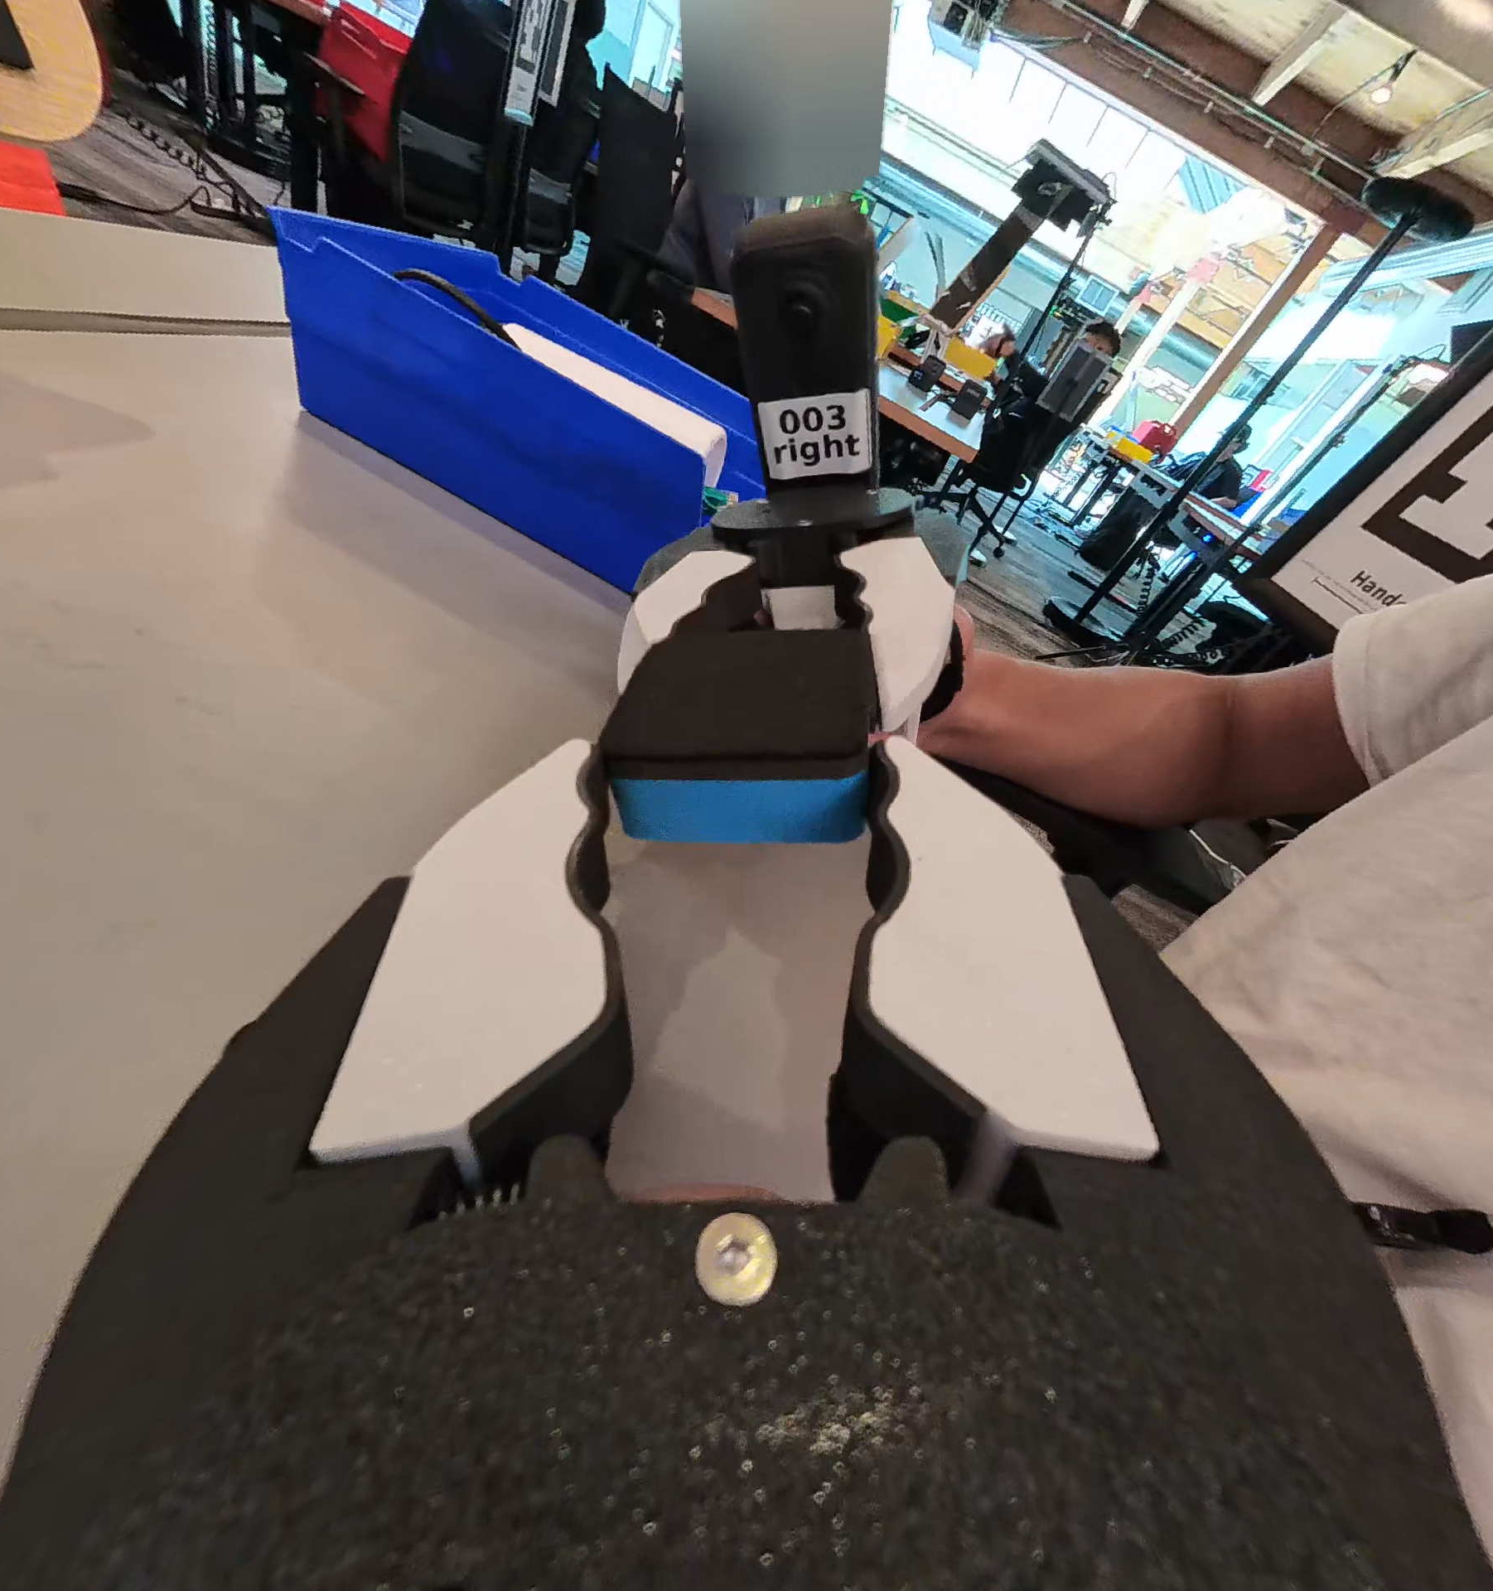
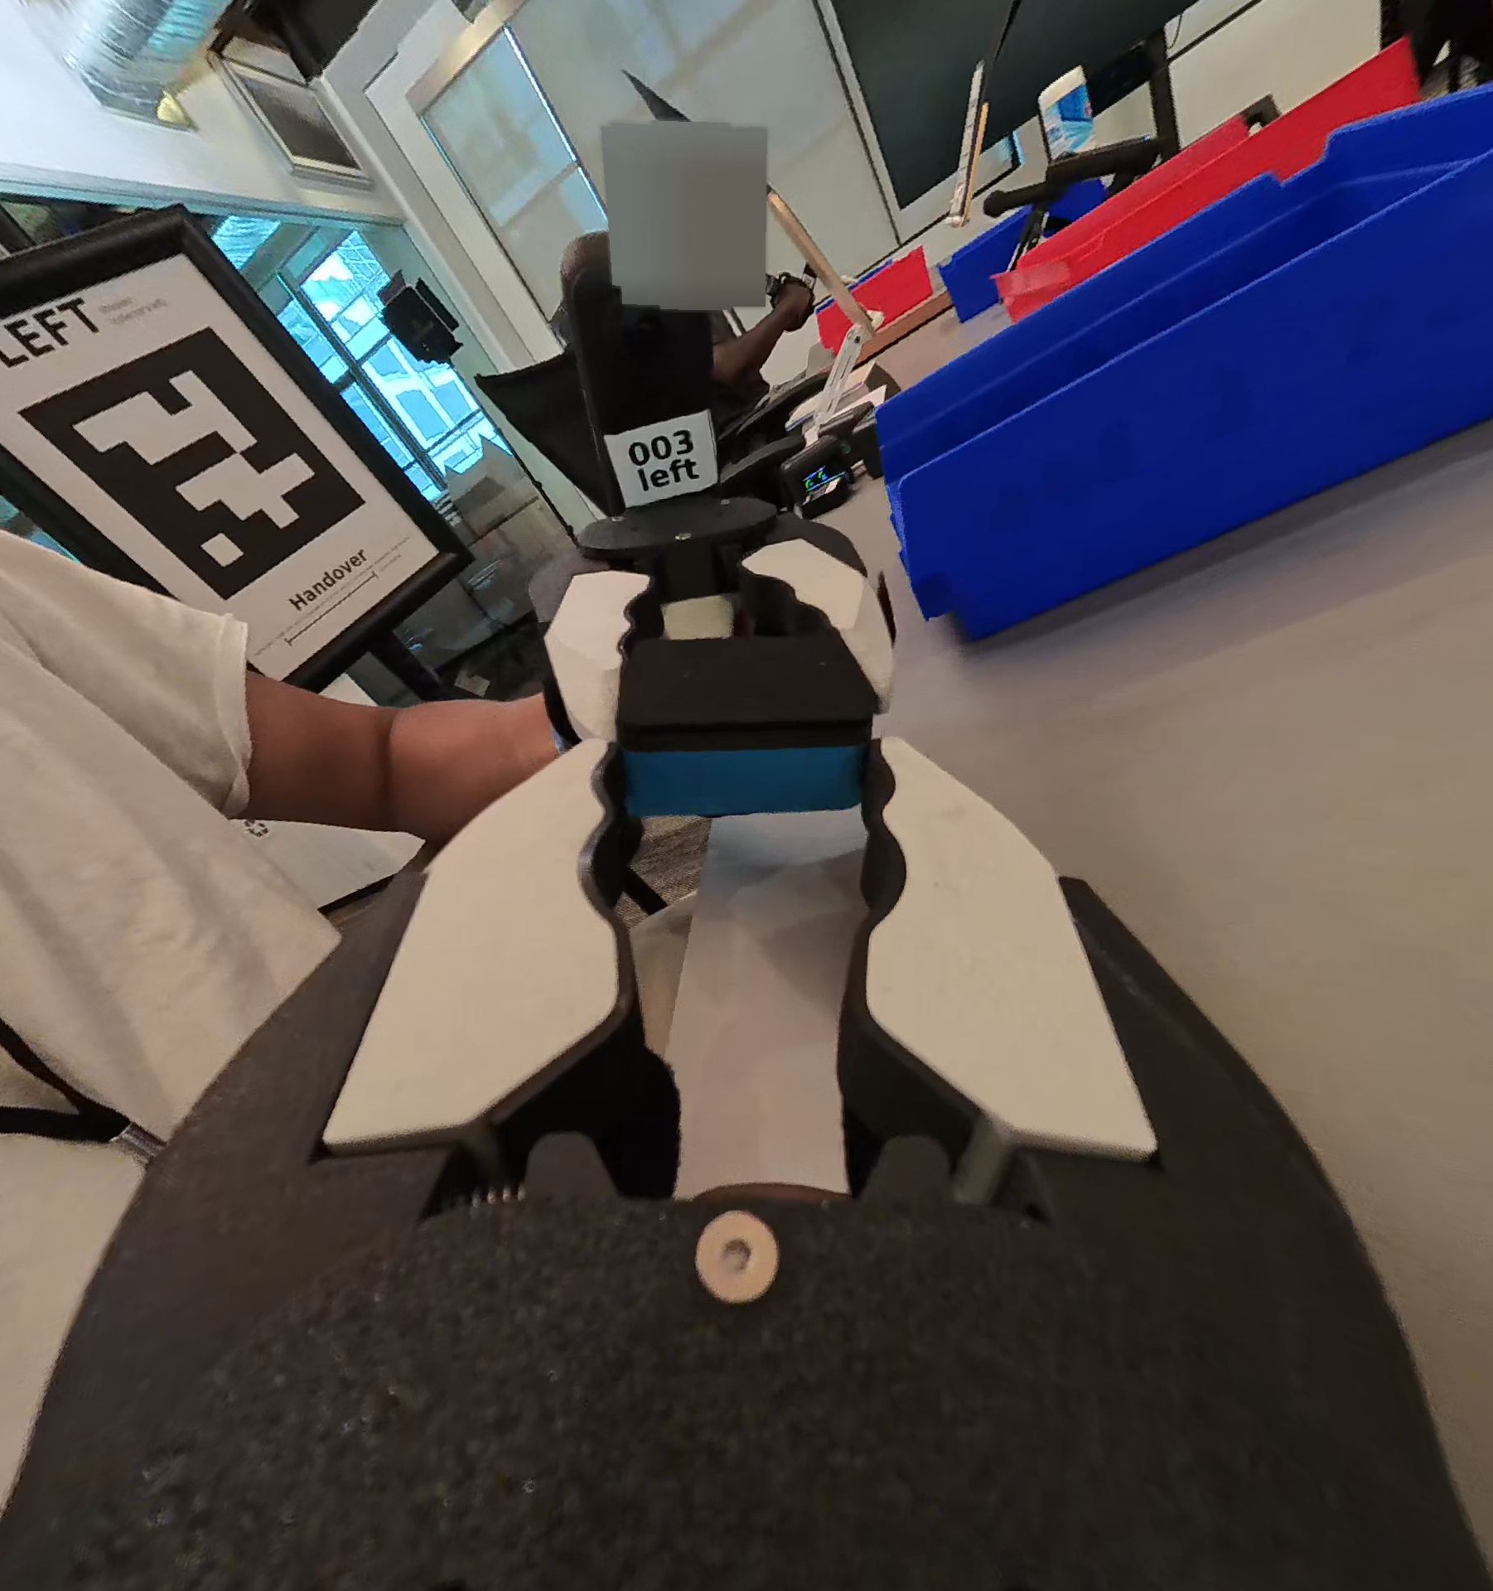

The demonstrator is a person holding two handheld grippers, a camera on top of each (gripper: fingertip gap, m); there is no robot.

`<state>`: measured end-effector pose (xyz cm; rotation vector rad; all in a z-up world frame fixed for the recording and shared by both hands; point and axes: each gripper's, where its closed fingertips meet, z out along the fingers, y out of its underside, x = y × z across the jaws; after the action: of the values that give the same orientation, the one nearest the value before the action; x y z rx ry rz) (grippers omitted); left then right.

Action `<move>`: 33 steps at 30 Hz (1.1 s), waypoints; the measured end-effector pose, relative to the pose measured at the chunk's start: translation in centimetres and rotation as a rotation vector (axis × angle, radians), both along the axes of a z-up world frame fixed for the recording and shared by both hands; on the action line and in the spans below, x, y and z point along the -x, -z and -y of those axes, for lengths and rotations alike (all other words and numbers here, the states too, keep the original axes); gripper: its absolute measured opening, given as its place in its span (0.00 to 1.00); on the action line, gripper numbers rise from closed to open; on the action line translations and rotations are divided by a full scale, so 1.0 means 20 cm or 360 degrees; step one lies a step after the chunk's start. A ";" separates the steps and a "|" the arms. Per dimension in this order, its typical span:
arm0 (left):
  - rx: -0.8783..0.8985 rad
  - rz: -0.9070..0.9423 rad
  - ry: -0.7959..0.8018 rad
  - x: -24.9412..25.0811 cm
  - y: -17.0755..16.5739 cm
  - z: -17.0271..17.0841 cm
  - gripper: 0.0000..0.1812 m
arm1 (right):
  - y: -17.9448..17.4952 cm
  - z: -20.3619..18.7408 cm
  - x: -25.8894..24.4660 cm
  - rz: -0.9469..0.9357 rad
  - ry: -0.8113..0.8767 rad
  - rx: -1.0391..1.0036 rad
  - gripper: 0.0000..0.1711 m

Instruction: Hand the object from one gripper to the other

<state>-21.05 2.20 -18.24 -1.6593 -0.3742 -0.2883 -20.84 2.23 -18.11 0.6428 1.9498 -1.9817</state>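
A flat block with a black top and a blue side point(image 1: 739, 805) hangs in the air between both grippers, above the grey table's point(image 1: 209, 689) edge. My left gripper point(image 1: 736, 775) has its two fingertips pressed on the block's near end. My right gripper point(image 1: 769, 654) faces it and closes on the far end. In the right wrist view the same block point(image 2: 739, 779) sits between my right gripper's point(image 2: 739, 775) fingertips, and the left gripper point(image 2: 709, 637) clamps the far end. Both grippers are shut on the block.
A blue bin point(image 1: 468, 413) with a white box and a black cable stands behind on the table. More blue bins point(image 2: 1242, 387) and red bins point(image 2: 1199, 189) line the right side. A framed marker sign point(image 2: 166, 430) and the person's forearm point(image 1: 1113, 732) are close by. The grippers are tip to tip, or close to it.
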 end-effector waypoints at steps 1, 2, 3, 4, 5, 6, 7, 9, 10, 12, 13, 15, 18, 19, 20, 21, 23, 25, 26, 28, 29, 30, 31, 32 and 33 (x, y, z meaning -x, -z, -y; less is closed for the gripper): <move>0.0016 0.0007 0.0007 0.00 0.01 0.00 0.31 | 0.00 0.00 0.00 -0.0011 0.0010 -0.0007 0.31; 0.0021 0.0014 0.0014 0.00 0.01 0.00 0.31 | 0.00 0.00 0.01 -0.0024 0.0025 -0.0009 0.31; 0.0023 0.0017 0.0009 0.00 0.01 0.00 0.31 | 0.00 0.00 0.01 -0.0045 0.0046 -0.0020 0.31; 0.0035 0.0025 -0.0005 0.01 0.01 0.01 0.31 | 0.01 -0.01 0.02 -0.0082 0.0077 -0.0043 0.31; 0.0045 0.0041 -0.0010 0.02 0.02 0.01 0.31 | 0.01 -0.01 0.03 -0.0132 0.0113 -0.0073 0.33; 0.0040 0.0058 -0.0016 0.02 0.02 0.01 0.31 | 0.02 -0.02 0.05 -0.0191 0.0156 -0.0112 0.35; 0.0040 0.0078 -0.0038 0.04 0.03 0.02 0.31 | 0.03 -0.04 0.07 -0.0269 0.0211 -0.0169 0.36; 0.0047 0.0129 -0.0040 0.05 0.04 0.03 0.31 | 0.04 -0.06 0.10 -0.0542 0.0330 -0.0320 0.38; 0.0037 0.0155 -0.0044 0.06 0.04 0.04 0.31 | 0.04 -0.06 0.10 -0.0724 0.0366 -0.0414 0.38; 0.0014 0.0240 -0.0013 0.06 0.04 0.04 0.31 | 0.07 -0.04 0.04 -0.1112 0.0325 -0.0601 0.37; -0.0015 0.0284 0.0036 0.04 0.03 0.04 0.31 | 0.07 -0.03 0.02 -0.1268 0.0350 -0.0654 0.38; -0.0069 0.0359 0.0135 0.00 0.00 0.03 0.31 | 0.03 -0.02 0.00 -0.1575 0.0526 -0.0667 0.34; -0.0041 0.0387 0.0246 -0.05 0.01 0.02 0.31 | 0.05 -0.01 -0.03 -0.1777 0.0567 -0.0765 0.27; -0.0019 0.0393 0.0293 -0.08 0.02 0.02 0.31 | 0.06 0.00 -0.03 -0.1773 0.0542 -0.0778 0.27; 0.0004 0.0400 0.0335 -0.10 0.03 0.01 0.31 | 0.06 0.00 -0.04 -0.1778 0.0536 -0.0774 0.27; 0.0028 0.0397 0.0354 -0.12 0.04 0.00 0.31 | 0.07 0.00 -0.04 -0.1785 0.0519 -0.0777 0.24; 0.0066 0.0397 0.0371 -0.14 0.07 -0.02 0.31 | 0.08 0.00 -0.06 -0.1797 0.0472 -0.0795 0.14; 0.0057 0.0388 0.0330 -0.12 0.07 -0.03 0.31 | 0.10 -0.01 -0.04 -0.1759 0.0439 -0.0826 0.14; 0.0077 0.0335 0.0280 -0.10 0.08 -0.03 0.31 | 0.11 -0.01 -0.03 -0.1731 0.0434 -0.0867 0.14; 0.0126 0.0103 0.0037 0.00 0.09 -0.01 0.34 | 0.13 -0.05 0.04 -0.1673 0.0509 -0.0943 0.14; 0.0195 -0.0043 -0.0127 0.08 0.10 0.01 0.37 | 0.15 -0.07 0.07 -0.1625 0.0542 -0.0994 0.13; 0.0300 -0.0180 -0.0297 0.15 0.12 0.05 0.37 | 0.17 -0.09 0.11 -0.1559 0.0564 -0.1057 0.13; 0.0431 -0.0284 -0.0438 0.21 0.15 0.09 0.34 | 0.20 -0.12 0.14 -0.1478 0.0575 -0.1099 0.13; 0.0583 -0.0361 -0.0565 0.27 0.19 0.14 0.31 | 0.22 -0.13 0.16 -0.1388 0.0580 -0.1106 0.13; 0.0714 -0.0438 -0.0668 0.32 0.23 0.18 0.28 | 0.23 -0.15 0.19 -0.1296 0.0607 -0.1103 0.13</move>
<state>-27.39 -1.48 -22.82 -1.9719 -0.5948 0.3599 -24.63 5.24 -22.63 0.3756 3.2980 -1.9090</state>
